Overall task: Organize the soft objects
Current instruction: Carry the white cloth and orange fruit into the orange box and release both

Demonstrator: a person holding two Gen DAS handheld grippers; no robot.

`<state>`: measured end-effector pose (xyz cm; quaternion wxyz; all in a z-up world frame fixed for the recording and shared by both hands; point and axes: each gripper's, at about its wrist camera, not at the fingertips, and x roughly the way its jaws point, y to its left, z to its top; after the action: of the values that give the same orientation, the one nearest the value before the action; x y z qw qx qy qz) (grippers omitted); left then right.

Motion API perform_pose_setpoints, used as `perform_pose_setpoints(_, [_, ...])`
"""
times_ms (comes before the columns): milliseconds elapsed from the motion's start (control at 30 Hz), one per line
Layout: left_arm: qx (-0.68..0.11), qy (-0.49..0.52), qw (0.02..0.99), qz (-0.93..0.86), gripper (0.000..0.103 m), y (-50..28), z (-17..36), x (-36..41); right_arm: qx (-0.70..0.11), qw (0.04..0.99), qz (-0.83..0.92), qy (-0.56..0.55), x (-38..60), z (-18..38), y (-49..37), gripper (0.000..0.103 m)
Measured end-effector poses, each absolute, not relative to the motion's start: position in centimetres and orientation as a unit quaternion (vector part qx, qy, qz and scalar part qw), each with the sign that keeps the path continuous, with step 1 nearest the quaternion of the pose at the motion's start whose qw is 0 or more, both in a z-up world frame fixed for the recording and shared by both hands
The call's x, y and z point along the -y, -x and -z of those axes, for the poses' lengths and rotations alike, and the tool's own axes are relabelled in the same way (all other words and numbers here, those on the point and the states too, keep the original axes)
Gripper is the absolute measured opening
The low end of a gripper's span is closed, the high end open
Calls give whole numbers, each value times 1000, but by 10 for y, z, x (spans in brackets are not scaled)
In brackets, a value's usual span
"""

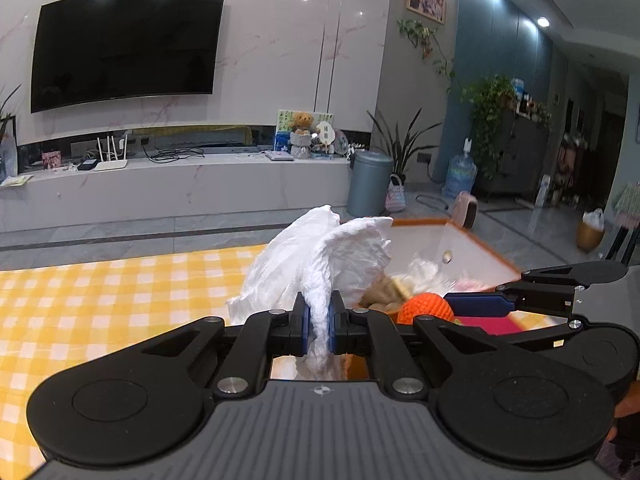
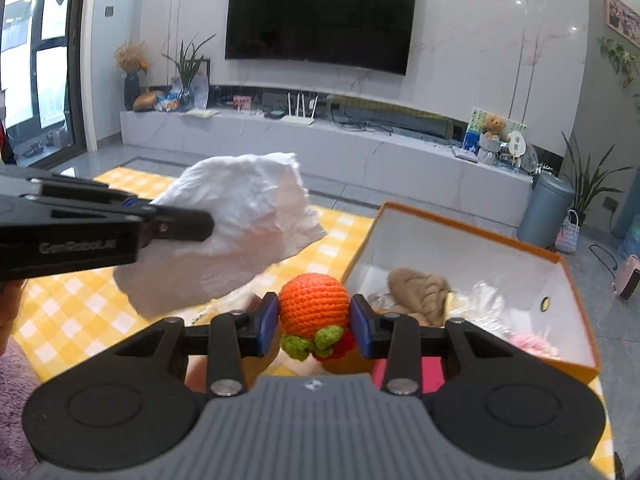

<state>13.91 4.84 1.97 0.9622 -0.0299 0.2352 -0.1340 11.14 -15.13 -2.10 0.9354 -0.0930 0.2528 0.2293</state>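
Carrying both picks toward the box, I read this as the transport step, with the drop-off next. Under everything lies the yellow checked cloth (image 2: 100, 304), and on it, to my right, sits the open orange-rimmed box (image 2: 472, 240), white inside, already holding a tan knitted piece (image 2: 416, 288), some clear wrapping and something pink at its near edge. Next in size is the white crumpled cloth (image 2: 248, 216), raised above the checks to the left of the box; my left gripper (image 1: 319, 322) is clamped on a gathered fold of it, blue pads squeezing the fabric thin while the rest billows forward. Smallest is the orange crocheted ball (image 2: 313, 306) with its green and red trim, pinched between the blue pads of my right gripper (image 2: 314, 318), hanging just in front of the box's near left corner. My judgement: the ball is nearest the opening, so it should go over the rim first and be released low, then the cloth should follow, brought fully over the box wall so its loose trailing part does not drape outside.
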Motion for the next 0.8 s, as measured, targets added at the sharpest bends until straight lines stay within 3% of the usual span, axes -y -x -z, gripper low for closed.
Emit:
perform_pose_setpoints(433, [-187,33,968,164,10,-143,-78,-26,-213,952,-216,48,222,-30,-108,39])
perform_pose_setpoints(800, [-218,41,953,207,10,-182,-73,2,-230,954,-191,13,260,-30,-131,39])
